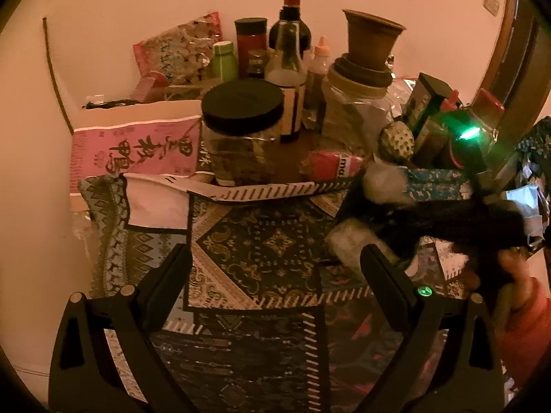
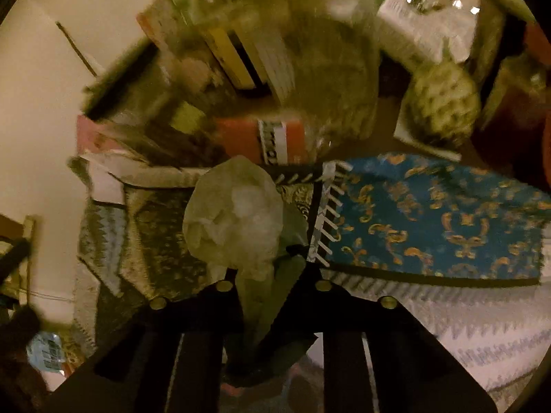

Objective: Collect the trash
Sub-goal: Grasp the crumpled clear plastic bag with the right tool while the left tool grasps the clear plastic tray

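Observation:
My left gripper [image 1: 275, 268] is open and empty, low over the patterned table mats [image 1: 261, 241]. My right gripper [image 2: 267, 258] is shut on a crumpled whitish tissue wad [image 2: 234, 216] and holds it above the mats. In the left wrist view the right gripper [image 1: 389, 206] reaches in from the right, with the white wad [image 1: 382, 182] at its tip. Another whitish crumpled piece [image 1: 347, 244] lies on the mats just beyond my left gripper's right finger [image 1: 385, 275].
The back of the table is crowded: a black-lidded jar [image 1: 241, 130], a wine bottle [image 1: 291, 17], a clay pot on a jar [image 1: 368, 44], a pink printed box [image 1: 134, 144], a red packet [image 1: 330, 165]. A blue patterned mat [image 2: 440, 216] lies at right. A wall stands behind.

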